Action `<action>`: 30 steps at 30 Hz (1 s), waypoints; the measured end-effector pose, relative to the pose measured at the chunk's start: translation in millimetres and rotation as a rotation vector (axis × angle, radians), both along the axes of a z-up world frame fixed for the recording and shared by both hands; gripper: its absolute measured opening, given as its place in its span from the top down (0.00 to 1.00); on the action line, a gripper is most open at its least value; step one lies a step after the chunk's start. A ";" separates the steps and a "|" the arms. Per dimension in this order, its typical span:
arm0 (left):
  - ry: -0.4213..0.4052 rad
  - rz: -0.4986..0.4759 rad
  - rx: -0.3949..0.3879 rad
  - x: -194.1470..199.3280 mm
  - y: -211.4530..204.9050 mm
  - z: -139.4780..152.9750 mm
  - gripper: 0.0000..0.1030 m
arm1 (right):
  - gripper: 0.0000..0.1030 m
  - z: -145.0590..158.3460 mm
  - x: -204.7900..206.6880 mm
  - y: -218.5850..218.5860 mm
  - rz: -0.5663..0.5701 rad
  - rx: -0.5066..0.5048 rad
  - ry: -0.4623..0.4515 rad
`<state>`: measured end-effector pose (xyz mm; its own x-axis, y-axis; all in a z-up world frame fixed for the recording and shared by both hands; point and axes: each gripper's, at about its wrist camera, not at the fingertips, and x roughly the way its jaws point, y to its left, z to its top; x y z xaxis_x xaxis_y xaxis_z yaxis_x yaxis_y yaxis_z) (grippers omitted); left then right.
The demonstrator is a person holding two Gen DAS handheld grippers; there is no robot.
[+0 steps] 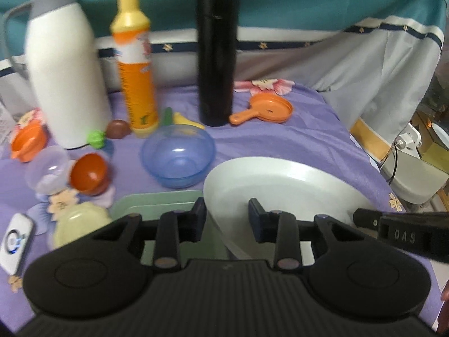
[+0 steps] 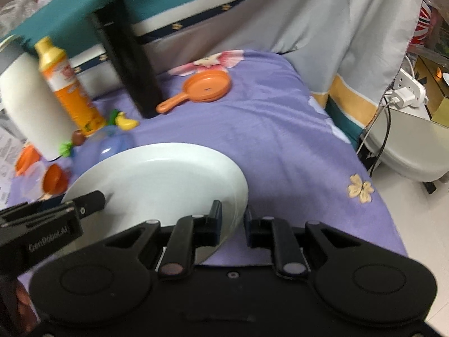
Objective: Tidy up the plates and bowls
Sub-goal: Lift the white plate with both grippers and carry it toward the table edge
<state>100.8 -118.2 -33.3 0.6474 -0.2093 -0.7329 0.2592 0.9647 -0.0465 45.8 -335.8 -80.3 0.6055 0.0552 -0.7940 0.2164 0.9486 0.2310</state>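
Now right gripper [image 2: 232, 221] straddles smooth round white plate [image 2: 157, 179] rim.

Tilted white plate [image 1: 280, 179] beside blue bowl [image 1: 178, 157]

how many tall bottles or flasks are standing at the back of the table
3: white flask far left, orange-and-yellow bottle beside it, black flask in the middle. More could be hidden behind them.

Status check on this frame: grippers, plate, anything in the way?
Left gripper open, straddling the white plate rim. Right gripper open astride the opposite rim. Plate tilted, over the green tray. Blue bowl close behind.
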 end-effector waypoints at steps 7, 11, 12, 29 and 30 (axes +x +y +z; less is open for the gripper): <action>-0.048 0.022 -0.021 -35.0 37.5 30.1 0.69 | 0.84 27.3 -36.3 29.4 0.039 0.034 -0.038; -0.066 0.032 -0.030 -54.9 56.0 41.2 0.69 | 0.84 41.4 -56.6 44.1 0.060 0.043 -0.060; -0.073 0.032 -0.030 -60.6 60.6 43.9 0.69 | 0.84 44.0 -61.7 46.6 0.065 0.049 -0.064; -0.053 0.049 -0.011 -133.4 146.6 47.1 0.69 | 0.84 54.5 -134.6 113.6 0.182 0.104 -0.084; -0.049 0.048 -0.010 -136.6 150.7 45.2 0.69 | 0.84 52.3 -137.4 116.9 0.190 0.105 -0.079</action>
<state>-35.8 32.6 11.9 0.6920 -0.1844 -0.6980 0.2148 0.9756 -0.0447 -91.6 -218.9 -28.1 0.6363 0.2538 -0.7285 0.0140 0.9404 0.3398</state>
